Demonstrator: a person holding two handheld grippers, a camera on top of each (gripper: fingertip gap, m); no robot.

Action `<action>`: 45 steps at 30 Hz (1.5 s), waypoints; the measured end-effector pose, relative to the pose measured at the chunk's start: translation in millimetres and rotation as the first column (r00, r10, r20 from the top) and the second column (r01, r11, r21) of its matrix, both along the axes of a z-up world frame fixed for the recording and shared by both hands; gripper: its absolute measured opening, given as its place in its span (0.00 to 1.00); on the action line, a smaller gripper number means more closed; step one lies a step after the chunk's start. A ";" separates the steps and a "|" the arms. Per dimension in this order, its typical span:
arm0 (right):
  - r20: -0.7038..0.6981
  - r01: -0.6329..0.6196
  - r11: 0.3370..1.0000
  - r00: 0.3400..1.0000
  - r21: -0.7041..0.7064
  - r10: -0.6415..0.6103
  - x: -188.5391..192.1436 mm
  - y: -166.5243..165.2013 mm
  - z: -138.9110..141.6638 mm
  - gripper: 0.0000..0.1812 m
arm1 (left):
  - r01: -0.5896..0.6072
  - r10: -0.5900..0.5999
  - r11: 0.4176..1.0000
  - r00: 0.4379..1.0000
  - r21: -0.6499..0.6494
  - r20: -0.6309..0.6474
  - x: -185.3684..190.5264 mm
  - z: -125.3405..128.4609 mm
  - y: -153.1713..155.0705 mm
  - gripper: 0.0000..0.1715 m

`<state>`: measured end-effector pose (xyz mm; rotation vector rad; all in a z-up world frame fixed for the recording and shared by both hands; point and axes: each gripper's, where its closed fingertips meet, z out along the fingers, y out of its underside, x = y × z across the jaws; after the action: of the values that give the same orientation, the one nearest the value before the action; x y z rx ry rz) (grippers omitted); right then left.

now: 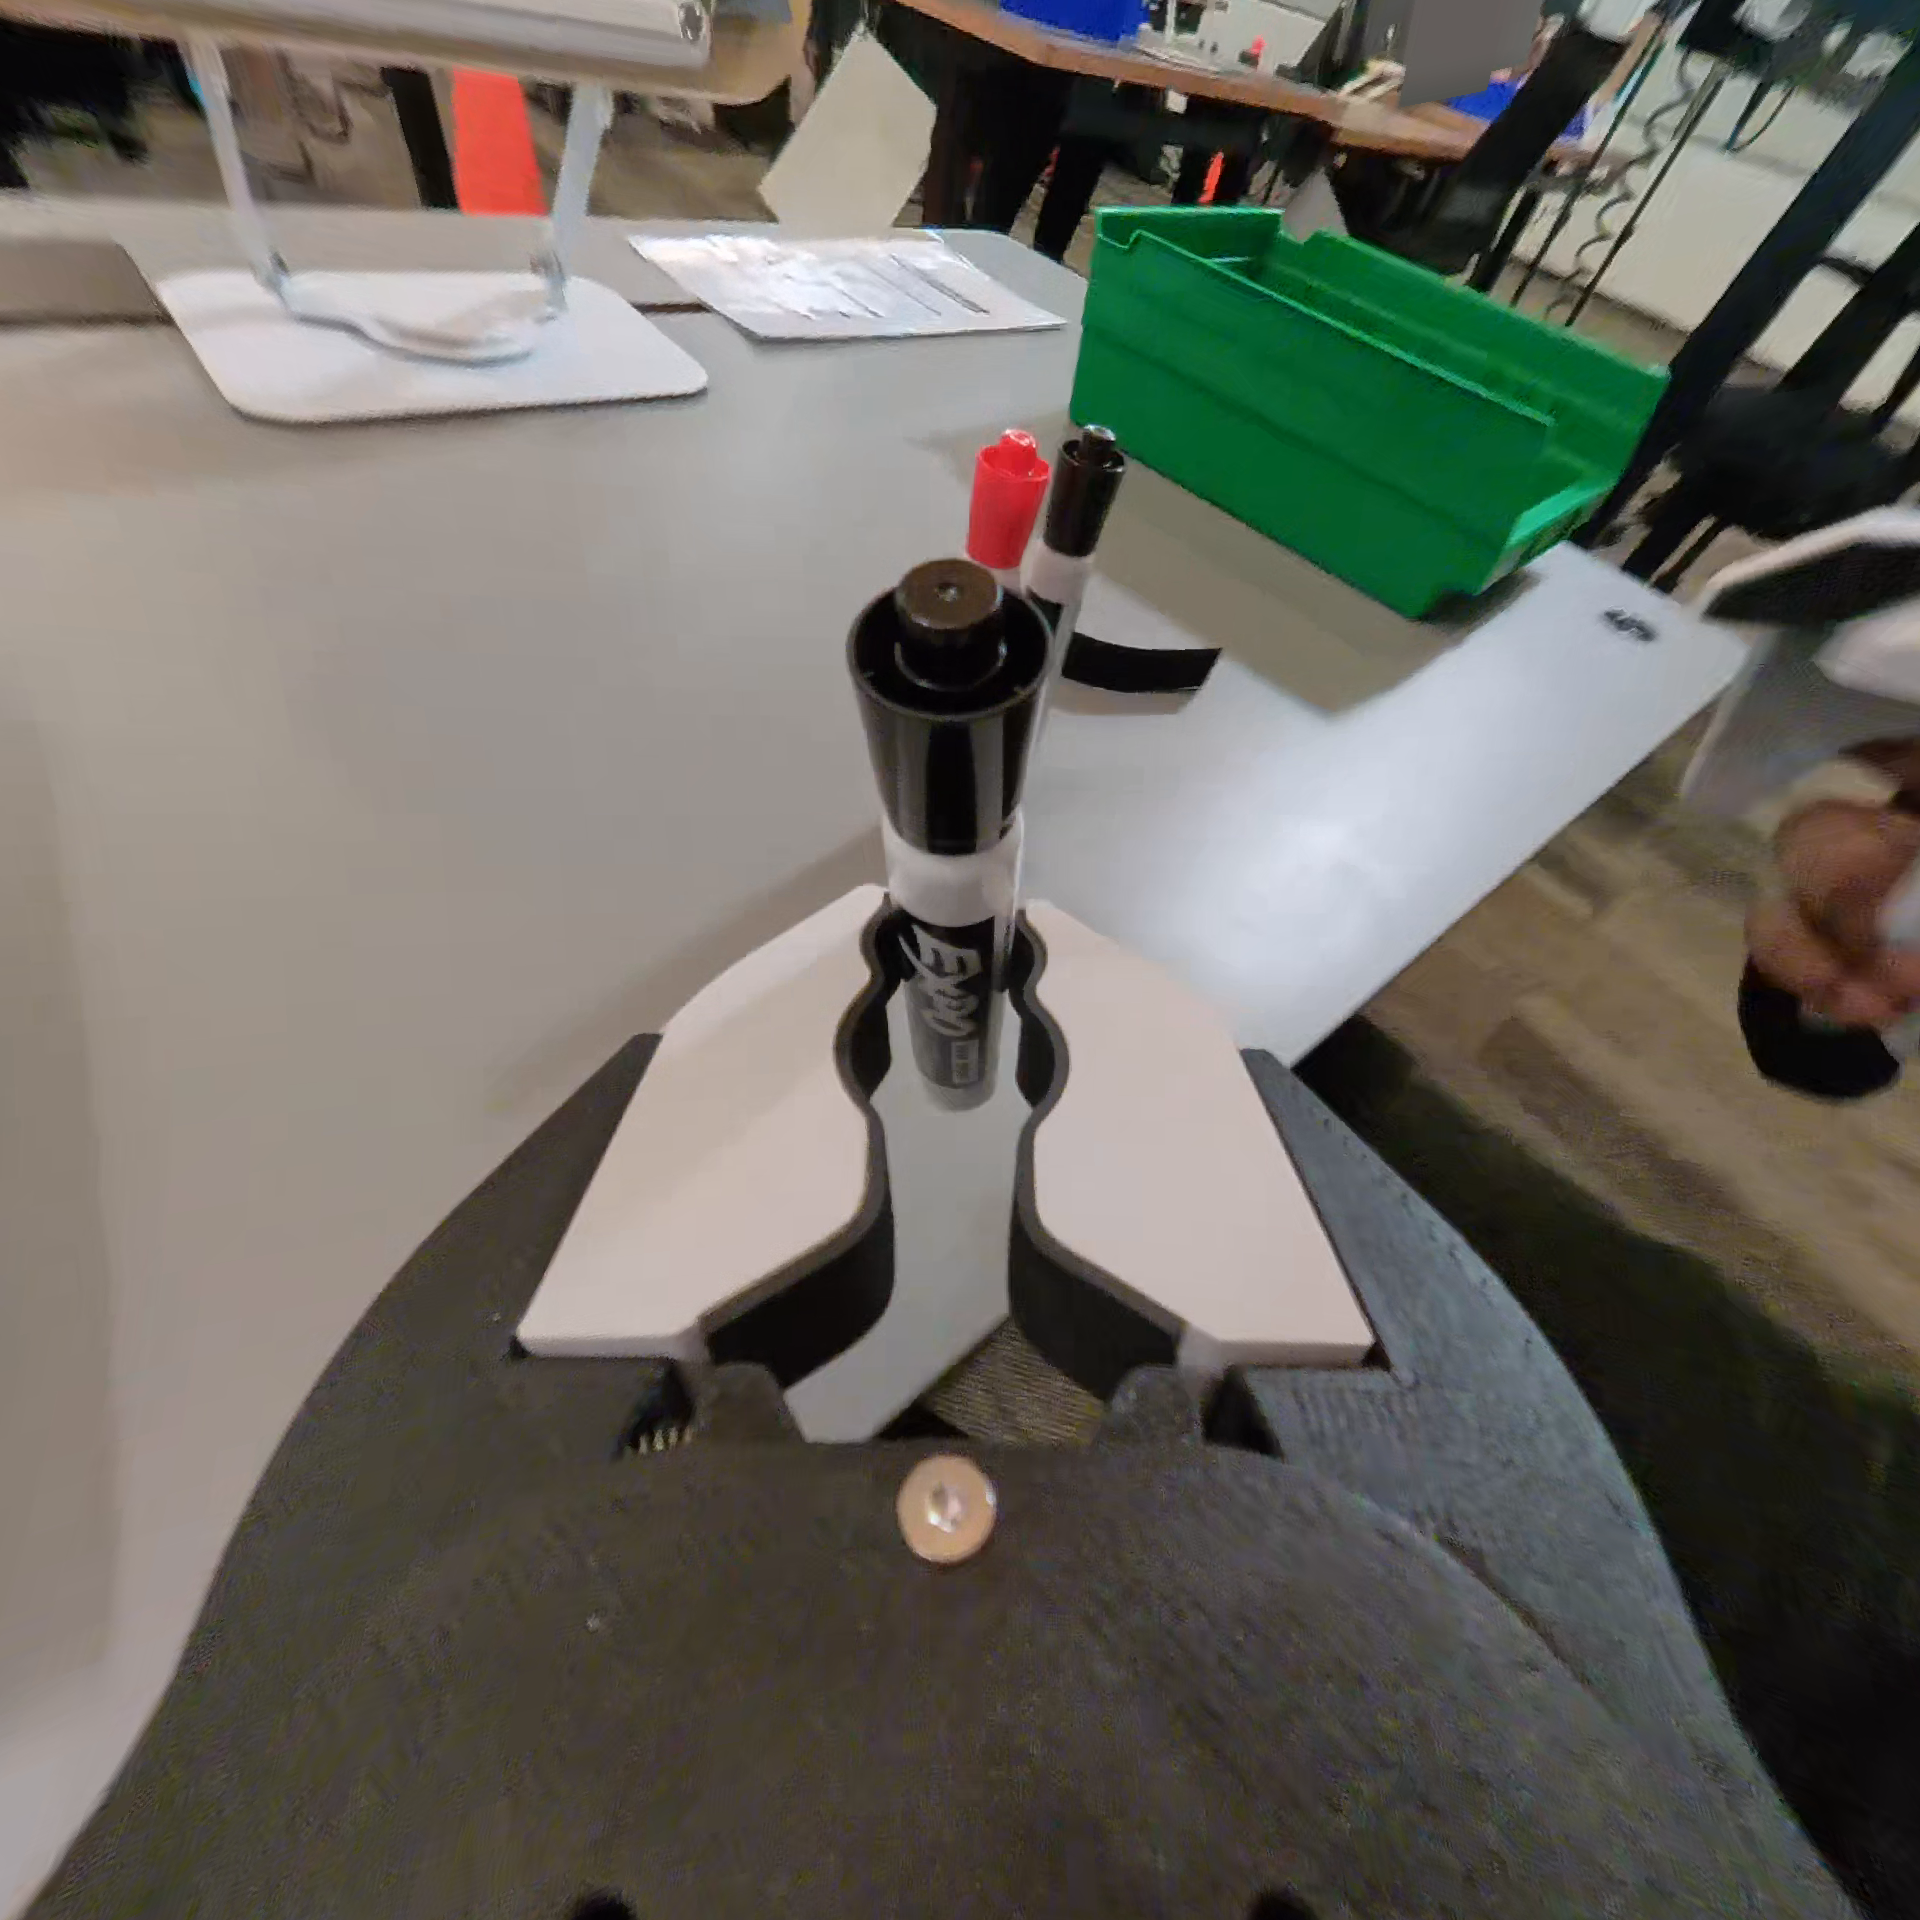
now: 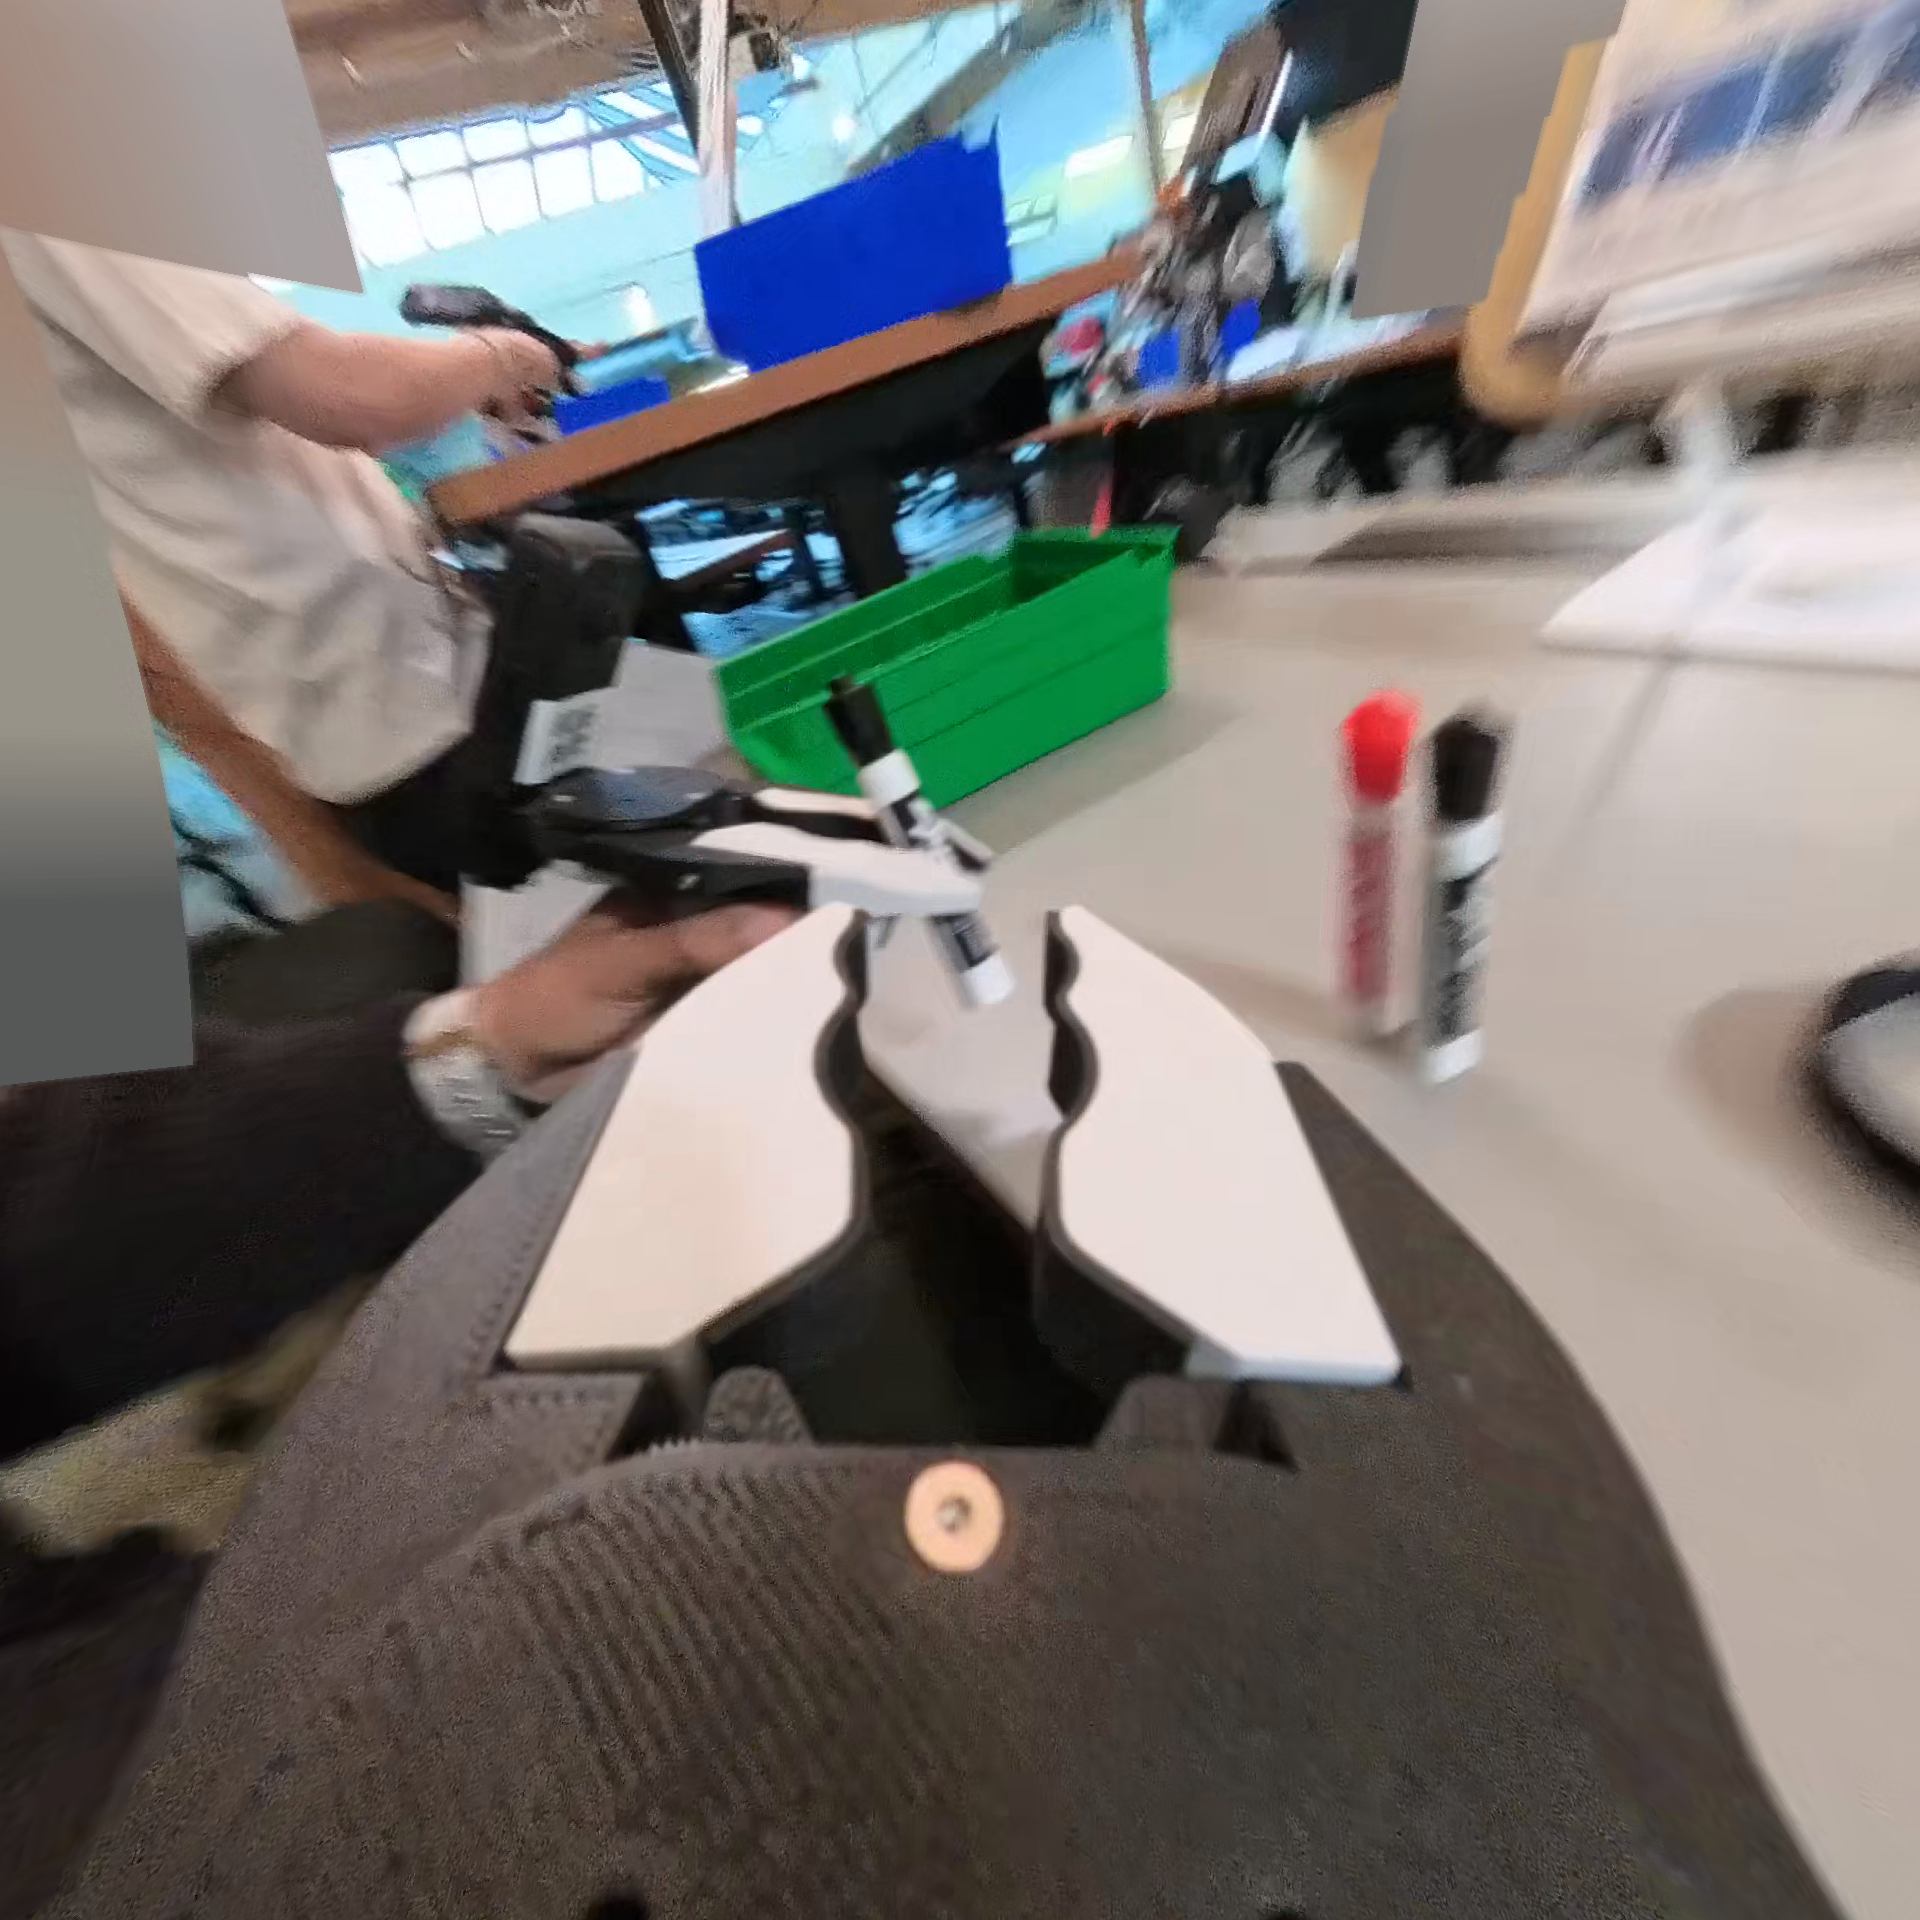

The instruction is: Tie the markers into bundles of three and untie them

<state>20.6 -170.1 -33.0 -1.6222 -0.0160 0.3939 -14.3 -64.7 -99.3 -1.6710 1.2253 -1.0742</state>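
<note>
My left gripper (image 1: 951, 930) is shut on a black marker (image 1: 945, 748) and holds it above the grey table (image 1: 416, 727), cap end up. A red marker (image 1: 1006, 509) and a second black marker (image 1: 1081, 499) stand upright side by side on the table beyond it. A black strap (image 1: 1138, 665) lies next to them. In the right wrist view, my right gripper (image 2: 956, 925) is open and empty at the table's near edge. Ahead of it the left gripper (image 2: 961, 883) holds its marker (image 2: 891, 779) tilted. The two standing markers, red (image 2: 1377, 862) and black (image 2: 1460, 894), are to the right, and the strap (image 2: 1870, 1060) is at the right edge.
A green bin (image 1: 1330, 395) stands at the table's far right corner; it also shows in the right wrist view (image 2: 966, 665). A white monitor stand (image 1: 416, 332) and a paper sheet (image 1: 842, 281) lie at the back. A person and other tables are beyond the table. About 20 centimeters separates my right fingertips from the black strap (image 1: 1138, 665).
</note>
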 end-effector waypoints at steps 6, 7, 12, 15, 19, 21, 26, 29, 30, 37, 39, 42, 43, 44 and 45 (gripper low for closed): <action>0.210 0.102 0.995 0.972 0.010 -0.102 45.0 29.0 -14.7 0.00 | 0.096 -0.088 0.993 0.989 0.070 -0.115 16.5 -13.5 4.8 0.12; 0.164 0.127 0.992 0.978 0.019 -0.129 51.8 27.1 -16.7 0.00 | 0.098 -0.093 0.994 0.990 0.052 -0.104 12.8 -17.1 3.2 0.12; 0.081 0.194 0.975 0.976 0.110 -0.203 59.3 3.8 3.7 0.05 | 0.072 -0.070 0.997 0.996 0.036 -0.052 -2.3 -8.6 4.4 0.12; 0.228 0.244 0.967 0.940 0.071 -0.254 52.8 -2.9 -3.4 0.16 | 0.043 -0.043 0.999 0.999 0.029 -0.016 -3.5 -3.2 8.0 0.12; 0.274 0.322 0.946 0.913 -0.025 -0.303 61.9 0.0 -30.9 0.29 | 0.036 -0.036 0.999 0.999 0.001 -0.018 -4.9 -9.1 10.5 0.12; 0.250 0.316 0.946 0.924 -0.072 -0.290 65.7 0.5 -39.1 0.27 | 0.024 -0.024 1.000 0.999 0.014 -0.023 -5.1 -11.0 13.9 0.12; 0.078 0.260 0.960 0.960 0.101 -0.268 66.2 -4.1 -12.2 0.11 | 0.031 -0.032 0.999 0.999 0.027 0.036 4.2 3.0 19.7 0.12; 0.072 0.259 0.949 0.959 0.179 -0.275 76.9 0.8 -12.8 0.00 | 0.045 -0.045 0.999 0.999 -0.014 -0.007 18.3 -7.1 24.0 0.12; 0.081 0.256 0.953 0.959 0.164 -0.271 82.3 6.8 -18.3 0.00 | 0.055 -0.055 0.998 0.998 -0.016 -0.027 25.2 -11.1 25.4 0.12; 0.046 0.179 0.964 0.981 0.196 -0.191 111.6 48.5 14.2 0.17 | 0.144 -0.123 0.984 0.974 0.101 -0.192 67.3 -27.4 49.6 0.12; 0.094 0.179 0.956 0.974 0.234 -0.206 118.4 53.7 23.8 0.18 | 0.146 -0.117 0.979 0.974 0.144 -0.193 75.1 -27.9 60.1 0.12; 0.149 0.183 0.952 0.963 0.244 -0.224 126.0 64.2 25.0 0.20 | 0.159 -0.129 0.975 0.973 0.152 -0.193 88.0 -29.6 71.1 0.12; 0.152 0.173 0.956 0.965 0.238 -0.213 125.8 67.6 24.1 0.21 | 0.163 -0.131 0.975 0.969 0.148 -0.207 90.0 -33.1 74.1 0.12; 0.151 0.168 0.958 0.967 0.231 -0.205 125.5 70.1 22.9 0.23 | 0.173 -0.139 0.974 0.965 0.144 -0.221 91.2 -36.6 75.5 0.12; 0.148 0.168 0.958 0.968 0.231 -0.205 125.4 71.4 22.4 0.24 | 0.182 -0.146 0.973 0.961 0.141 -0.233 92.0 -39.6 76.2 0.12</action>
<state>146.0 -98.7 -10.6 -1.4228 -0.0334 0.1016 77.7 11.5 -138.9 -1.6175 1.5762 -0.8744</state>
